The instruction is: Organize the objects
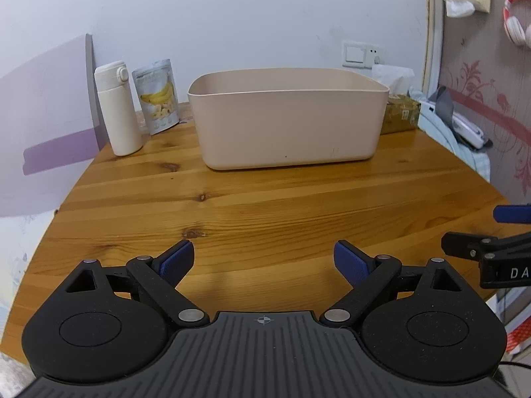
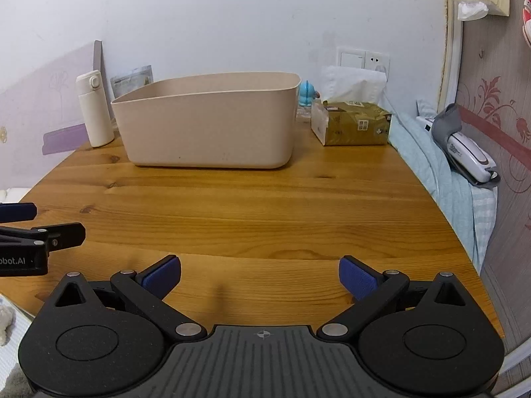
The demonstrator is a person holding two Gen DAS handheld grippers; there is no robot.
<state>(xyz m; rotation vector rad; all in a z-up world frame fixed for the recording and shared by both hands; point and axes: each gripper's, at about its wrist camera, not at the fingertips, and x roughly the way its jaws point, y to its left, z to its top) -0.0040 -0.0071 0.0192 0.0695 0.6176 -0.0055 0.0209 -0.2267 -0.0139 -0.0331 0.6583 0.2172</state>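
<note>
**Both grippers spread wide and empty over the wooden table**

The left gripper (image 1: 264,262) and right gripper (image 2: 260,277), black with blue pads, hover side by side with jaws wide apart, gripping nothing. Ahead on the varnished pine table (image 1: 265,205) stands a beige plastic rectangular bin (image 1: 287,117). To its left stand a cream flip-top bottle (image 1: 117,109) and a banana-print snack pouch (image 1: 157,96); to its right lies a gold-brown tissue pack (image 2: 356,124).

Left gripper (image 1: 264,262) jaws spread wide, nothing between, over bare wooden table (image 1: 265,205). Beige bin (image 1: 285,122) far centre. White bottle (image 1: 117,109) and banana snack pouch (image 1: 157,96) far left, tissue box (image 1: 400,112) far right. Right gripper (image 1: 491,235) at right edge.
</note>
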